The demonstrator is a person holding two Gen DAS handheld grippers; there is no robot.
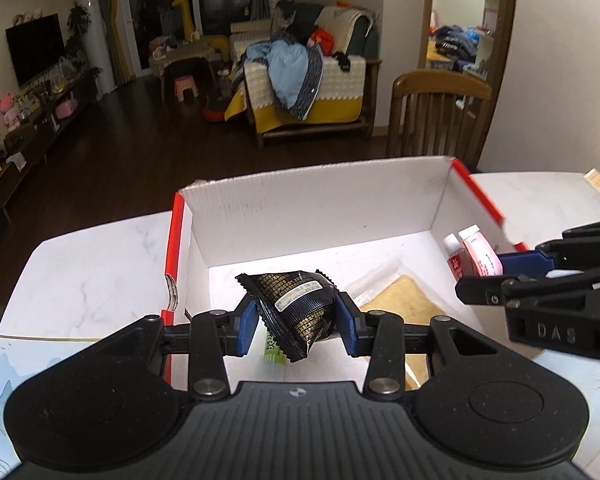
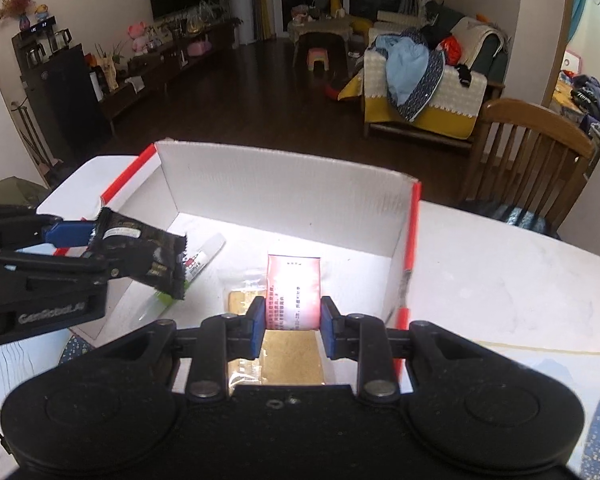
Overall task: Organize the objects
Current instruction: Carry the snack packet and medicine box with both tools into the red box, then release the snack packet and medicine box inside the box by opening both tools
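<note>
I had the left tongs (image 1: 296, 320) clamped on a black snack packet (image 1: 296, 312), held above the open white box (image 1: 316, 208) on the worktop (image 1: 92, 264), over the box's left half. My right tongs (image 2: 293, 320) gripped a pink-and-white packet (image 2: 294, 288) upright over the box's right half, above a tan flat pack (image 2: 292, 356) lying on the box floor. A small white tube (image 2: 204, 256) lay on the box floor near its left wall, and a green-and-white item (image 2: 160, 304) lay on the same floor beneath the black packet. A wooden chair (image 2: 528, 152) stood beyond the box's far right corner.
</note>
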